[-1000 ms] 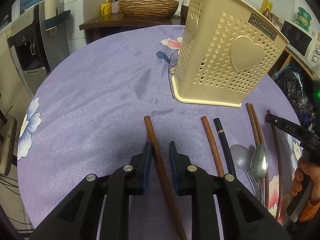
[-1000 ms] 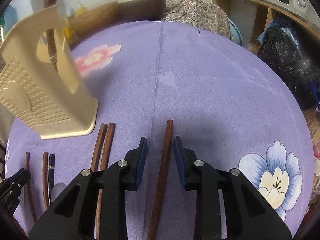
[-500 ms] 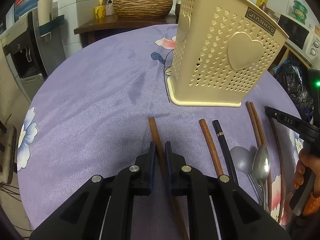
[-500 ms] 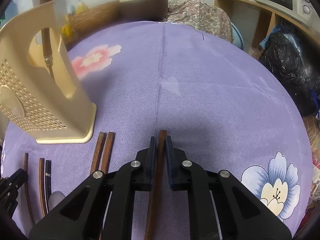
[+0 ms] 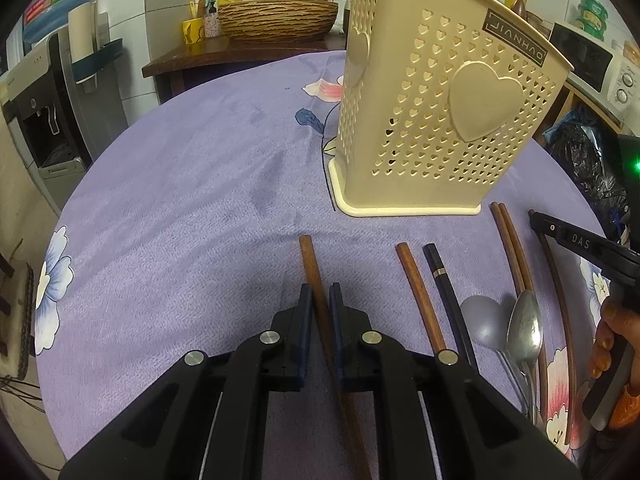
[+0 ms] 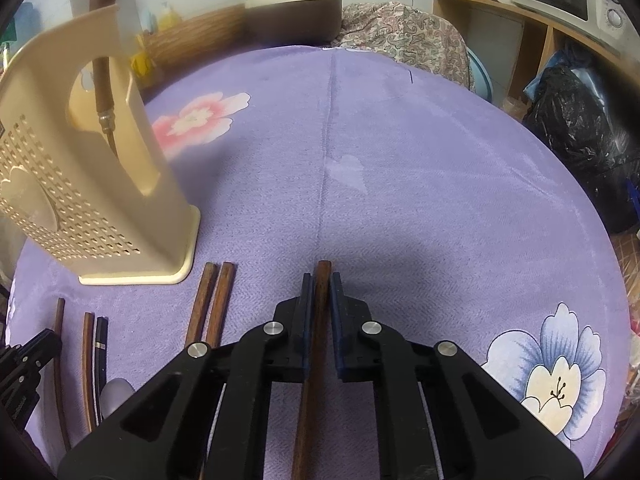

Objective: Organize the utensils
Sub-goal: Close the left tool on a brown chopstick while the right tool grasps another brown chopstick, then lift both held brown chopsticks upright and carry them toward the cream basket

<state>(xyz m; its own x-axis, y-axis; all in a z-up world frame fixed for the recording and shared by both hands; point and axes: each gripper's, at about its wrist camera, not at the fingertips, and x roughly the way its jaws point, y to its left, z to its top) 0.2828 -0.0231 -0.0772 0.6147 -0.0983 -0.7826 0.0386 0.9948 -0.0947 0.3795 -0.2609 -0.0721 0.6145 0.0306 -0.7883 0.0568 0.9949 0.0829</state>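
My left gripper (image 5: 319, 294) is shut on a brown wooden chopstick (image 5: 311, 264) lying on the purple tablecloth. My right gripper (image 6: 321, 282) is shut on another brown chopstick (image 6: 322, 267). A beige perforated utensil holder (image 5: 432, 120) stands beyond the left gripper; in the right wrist view the holder (image 6: 76, 184) is at the left with a brown-handled utensil (image 6: 103, 92) inside. More chopsticks (image 5: 420, 292), a black chopstick (image 5: 444, 280) and two metal spoons (image 5: 520, 324) lie to the right of the left gripper.
A pair of brown chopsticks (image 6: 212, 300) lies left of my right gripper. The round table's cloth (image 6: 400, 160) has flower prints. A woven basket (image 5: 276, 20) sits on a side table behind, a black bag (image 6: 580, 136) at the right, a water dispenser (image 5: 44, 112) at the left.
Both grippers were open around their chopsticks a second ago. Both have closed on them, and both views have moved slightly forward.
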